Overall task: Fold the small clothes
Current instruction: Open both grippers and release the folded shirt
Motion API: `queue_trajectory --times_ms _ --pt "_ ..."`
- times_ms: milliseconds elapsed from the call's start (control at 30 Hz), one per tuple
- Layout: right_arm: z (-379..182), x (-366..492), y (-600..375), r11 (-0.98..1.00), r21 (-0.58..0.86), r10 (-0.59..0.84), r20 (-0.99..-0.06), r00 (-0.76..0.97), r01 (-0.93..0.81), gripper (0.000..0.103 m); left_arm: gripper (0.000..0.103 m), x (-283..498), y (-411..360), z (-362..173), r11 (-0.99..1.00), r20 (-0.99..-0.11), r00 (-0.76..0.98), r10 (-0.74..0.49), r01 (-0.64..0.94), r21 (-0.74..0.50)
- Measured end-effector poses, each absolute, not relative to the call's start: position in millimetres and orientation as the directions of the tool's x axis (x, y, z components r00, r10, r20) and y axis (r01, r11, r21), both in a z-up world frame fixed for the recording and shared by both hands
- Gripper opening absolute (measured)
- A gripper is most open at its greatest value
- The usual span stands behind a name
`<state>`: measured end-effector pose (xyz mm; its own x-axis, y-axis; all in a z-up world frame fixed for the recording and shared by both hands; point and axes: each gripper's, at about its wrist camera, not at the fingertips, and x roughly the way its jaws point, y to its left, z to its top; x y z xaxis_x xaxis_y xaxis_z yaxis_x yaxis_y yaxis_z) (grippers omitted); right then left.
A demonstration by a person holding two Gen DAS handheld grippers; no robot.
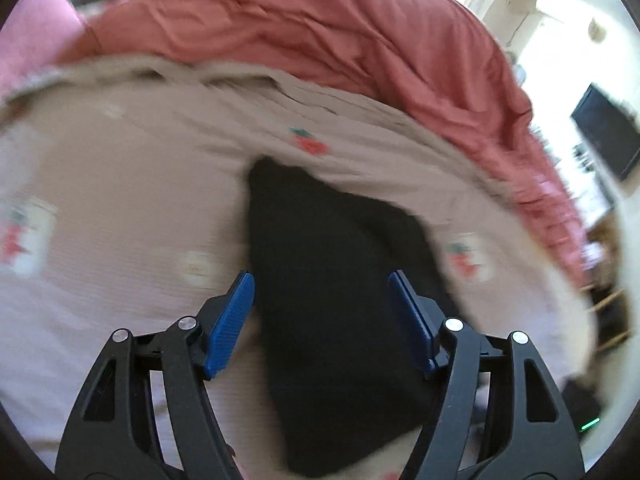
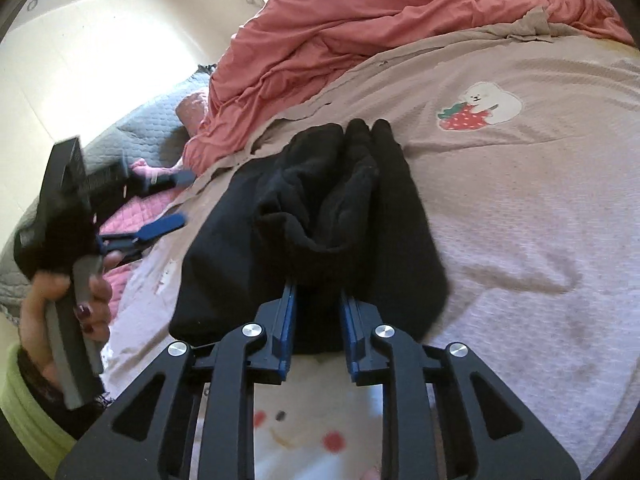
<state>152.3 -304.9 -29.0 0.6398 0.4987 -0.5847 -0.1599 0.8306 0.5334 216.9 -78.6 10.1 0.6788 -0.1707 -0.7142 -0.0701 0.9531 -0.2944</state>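
Left wrist view: the left hand-held gripper (image 1: pixel 322 292) hangs wide open above the bed (image 1: pixel 120 208), holding nothing. The black garment (image 1: pixel 332 280) lies flat on the beige strawberry-print cover, directly ahead and between the 2 blue fingers (image 1: pixel 234 320). Its long axis runs straight away from the gripper, narrowing to a far point. The picture is blurred, so whether the fingers touch the cloth cannot be told. A red duvet (image 1: pixel 320 32) lies bunched beyond.

Right wrist view: the right hand-held gripper (image 2: pixel 317 304) is nearly closed, its 2 fingers pinching the near edge of the garment (image 2: pixel 320 208). The cloth rises from the grip in a bunched fold, its far end reaching toward the duvet (image 2: pixel 360 20). The left gripper (image 2: pixel 160 228) shows at the left, open and just off the garment's left edge, held in the person's hand (image 2: pixel 60 304).

The right gripper appears nearer and already in hold; the coming fold likely turns on carrying that near edge forward along the long axis.
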Motion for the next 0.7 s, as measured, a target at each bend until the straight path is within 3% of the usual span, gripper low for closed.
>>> queue_trajectory --times_ms 167,267,367,400,467,500,700 --pt "-24.5 149.0 -314.7 0.872 0.467 0.440 -0.619 0.651 -0.144 0.021 0.061 203.7 -66.7 -15.2 0.964 -0.721 0.681 -0.124 -0.090 -0.251" --pt "-15.1 145.7 -323.4 0.891 0.438 0.399 -0.625 0.670 -0.122 0.022 0.059 203.1 -90.2 -33.7 0.978 -0.735 0.658 -0.161 0.003 -0.211" --pt "3.4 154.5 -324.9 0.904 0.407 0.379 -0.613 0.693 -0.134 0.032 0.057 199.7 -98.2 -34.9 0.989 -0.720 0.680 -0.137 0.047 -0.143" --pt "10.3 162.1 -321.4 0.907 0.393 0.381 -0.611 0.693 -0.152 0.039 0.057 199.1 -93.7 -34.1 0.985 -0.716 0.680 -0.158 0.054 -0.166" --pt "20.5 179.5 -313.3 0.906 0.381 0.397 -0.609 0.687 -0.185 0.042 0.059 196.1 -79.6 -33.6 0.968 -0.701 0.678 -0.219 0.062 -0.242" --pt "22.5 194.3 -307.0 0.899 0.382 0.420 -0.620 0.662 -0.213 0.049 0.063 195.2 -75.9 -33.6 0.964 -0.694 0.682 -0.233 0.066 -0.258" --pt "9.9 271.0 -281.6 0.927 0.314 0.375 -0.736 0.564 -0.206 0.054 0.069 187.2 -65.2 -39.0 0.948 -0.661 0.690 -0.296 0.129 -0.289"
